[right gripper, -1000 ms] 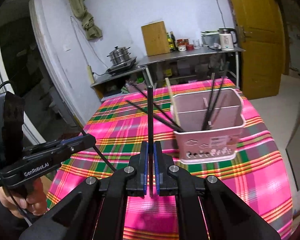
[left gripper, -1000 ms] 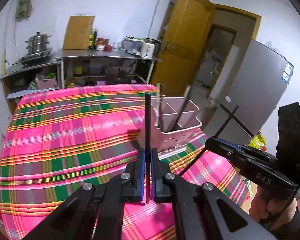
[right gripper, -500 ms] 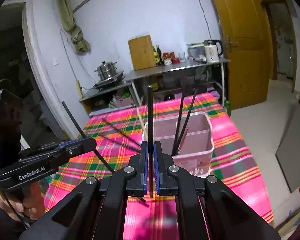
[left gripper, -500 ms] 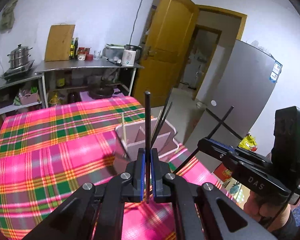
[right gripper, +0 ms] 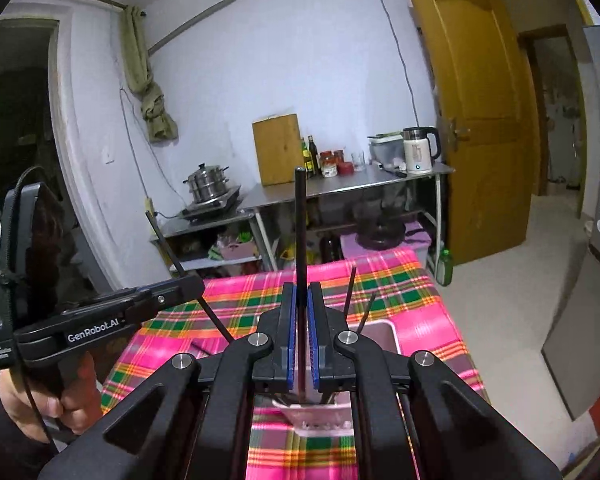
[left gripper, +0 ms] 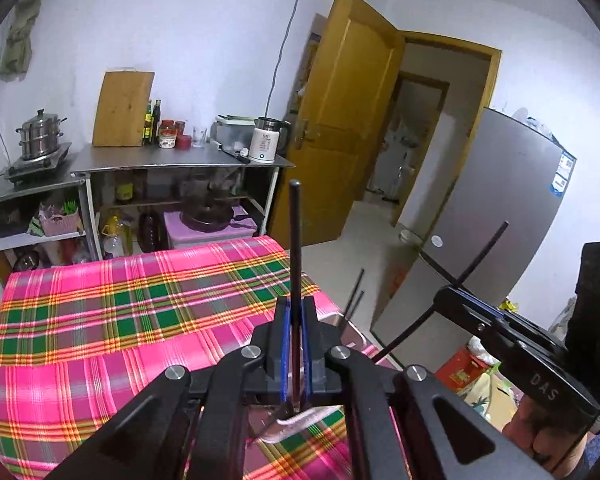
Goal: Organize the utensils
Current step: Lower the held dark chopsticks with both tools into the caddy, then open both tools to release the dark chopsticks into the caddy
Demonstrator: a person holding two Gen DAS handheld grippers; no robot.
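Both claws have risen above the holder [right gripper: 374,330]; left claw [left gripper: 296,344] and right claw [right gripper: 302,336] each clamp a chopstick [left gripper: 295,240], which could slip if tilted.

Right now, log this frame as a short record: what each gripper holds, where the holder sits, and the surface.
left gripper: shut on a black chopstick, pointing up
right gripper: shut on a second black chopstick, pointing up
pink utensil holder: on the table below both grippers, mostly hidden, two black sticks inside
surface: pink plaid tablecloth
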